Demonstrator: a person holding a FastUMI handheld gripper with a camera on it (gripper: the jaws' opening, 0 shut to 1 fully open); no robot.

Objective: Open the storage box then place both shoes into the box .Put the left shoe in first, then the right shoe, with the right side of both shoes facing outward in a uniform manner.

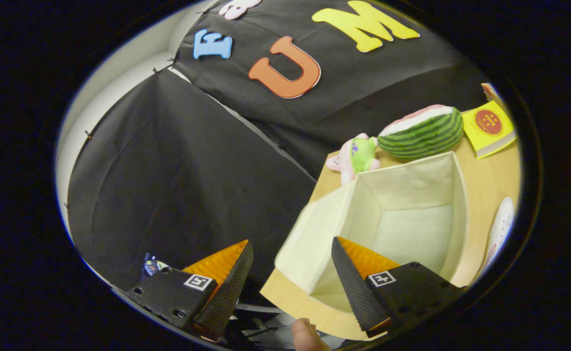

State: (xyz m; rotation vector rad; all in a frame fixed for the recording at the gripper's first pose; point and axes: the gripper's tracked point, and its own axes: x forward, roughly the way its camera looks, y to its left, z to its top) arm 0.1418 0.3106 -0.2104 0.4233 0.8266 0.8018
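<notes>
- The storage box [412, 209] stands open and empty on the desk [485, 180]
- The jaws are wide, holding nothing
- A white shoe [501, 229] lies beside the box; both shoes are not yet placed

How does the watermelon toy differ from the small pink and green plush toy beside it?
The watermelon toy is larger than the plush toy. The watermelon is a rounded slice with dark and light green stripes and a pale band; the plush is pink with a plain green part and small limbs. The watermelon sits nearer the yellow book, the plush nearer the table's edge. Both rest on the table beyond the open storage box. The tool is open, holding nothing.
</notes>
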